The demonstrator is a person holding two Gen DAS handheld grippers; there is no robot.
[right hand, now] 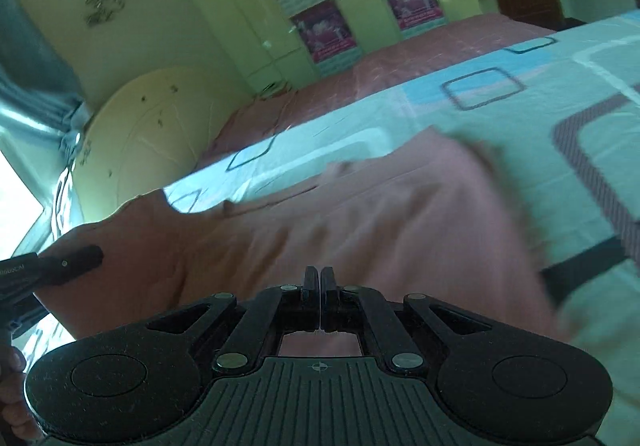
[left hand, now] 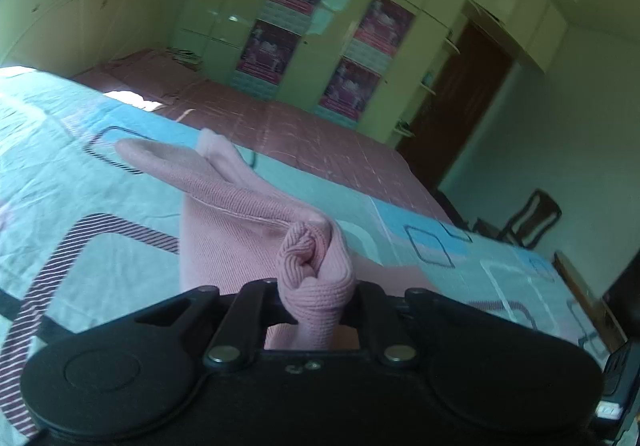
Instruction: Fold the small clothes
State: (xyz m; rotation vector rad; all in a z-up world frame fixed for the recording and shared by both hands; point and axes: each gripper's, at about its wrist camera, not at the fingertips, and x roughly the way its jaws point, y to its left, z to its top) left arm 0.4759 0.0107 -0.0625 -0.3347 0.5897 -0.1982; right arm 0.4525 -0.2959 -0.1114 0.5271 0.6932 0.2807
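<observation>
Pink garment (left hand: 224, 213) stretched lengthwise away from left gripper (left hand: 316, 286) across bedsheet (left hand: 80, 149), far end pointed ahead-left; bunched ribbed edge clamped between left fingers. Right gripper (right hand: 320, 286) fingers pressed together, nothing seen gripped, blurred garment (right hand: 360, 213) spread just beyond tips

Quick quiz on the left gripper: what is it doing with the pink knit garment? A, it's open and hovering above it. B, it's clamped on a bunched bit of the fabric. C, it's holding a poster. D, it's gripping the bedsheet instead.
B: in the left wrist view, a bunched wad of the pink knit garment is pinched in the left gripper, the rest trailing onto the patterned bedsheet.
</observation>
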